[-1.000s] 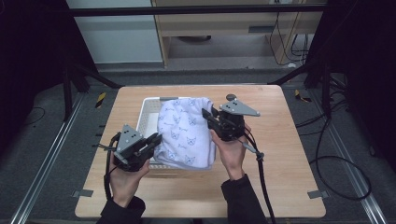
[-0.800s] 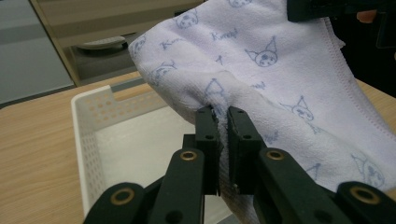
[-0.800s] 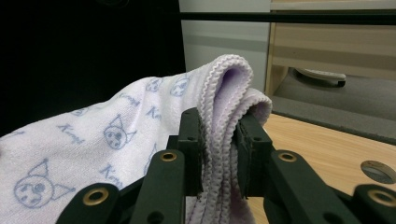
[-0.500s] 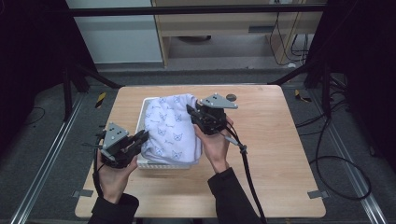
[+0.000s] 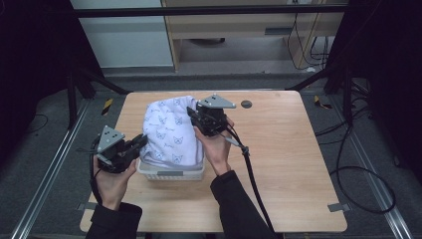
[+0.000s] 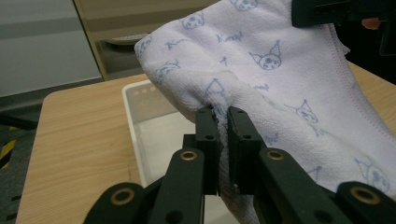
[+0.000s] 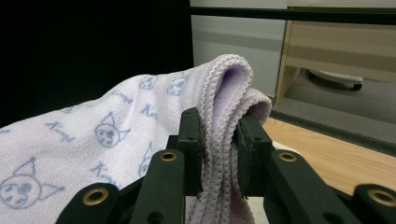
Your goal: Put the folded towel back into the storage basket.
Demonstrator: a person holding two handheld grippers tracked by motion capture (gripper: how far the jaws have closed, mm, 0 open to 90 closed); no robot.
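You are lifting the towel [image 5: 171, 132] higher and further left than a moment ago. Your left gripper [image 6: 223, 122] is pinching a fold; your right gripper [image 7: 219, 135] is clamping its bunched hem. It is hanging over the white basket [image 5: 171, 173], pale lilac with cat-face prints. The left bite looks shallow, so it may slip free.
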